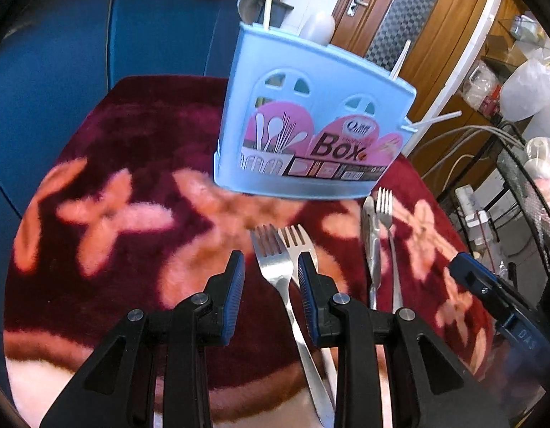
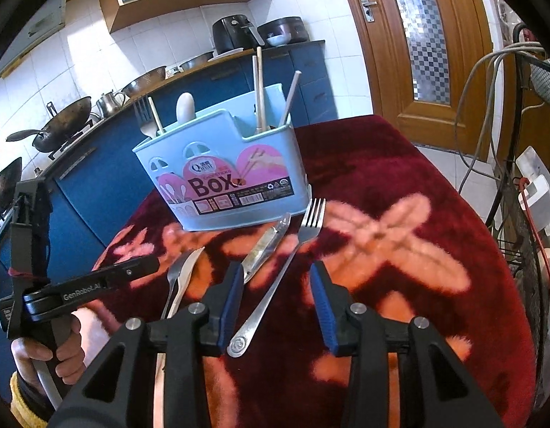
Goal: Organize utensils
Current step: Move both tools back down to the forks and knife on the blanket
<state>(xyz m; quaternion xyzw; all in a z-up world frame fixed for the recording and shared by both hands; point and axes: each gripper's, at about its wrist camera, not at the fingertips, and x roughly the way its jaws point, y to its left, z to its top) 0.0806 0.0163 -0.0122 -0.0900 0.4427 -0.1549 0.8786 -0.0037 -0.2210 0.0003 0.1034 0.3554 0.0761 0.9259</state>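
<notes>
Kitchen counters and a wooden door ring a surface (image 2: pixel 400 164) draped in plush red floral cloth. At the far left of the right-wrist view, the left gripper (image 1: pixel 271 299) is seen from the side; its own camera shows its fingers (image 1: pixel 234 296) parted and empty, straddling two overlapping forks (image 1: pixel 275 249). At 12 o'clock stands the blue box (image 2: pixel 225 167) (chopsticks and a spoon already inside). Next lie a peeler-like tool (image 2: pixel 266 246) and a lone fork (image 2: pixel 293 253). The right gripper (image 2: pixel 275 303) hangs wide open over that fork's handle, holding nothing. Closing on the stacked forks could pinch both, or let one slip on the soft pile.
</notes>
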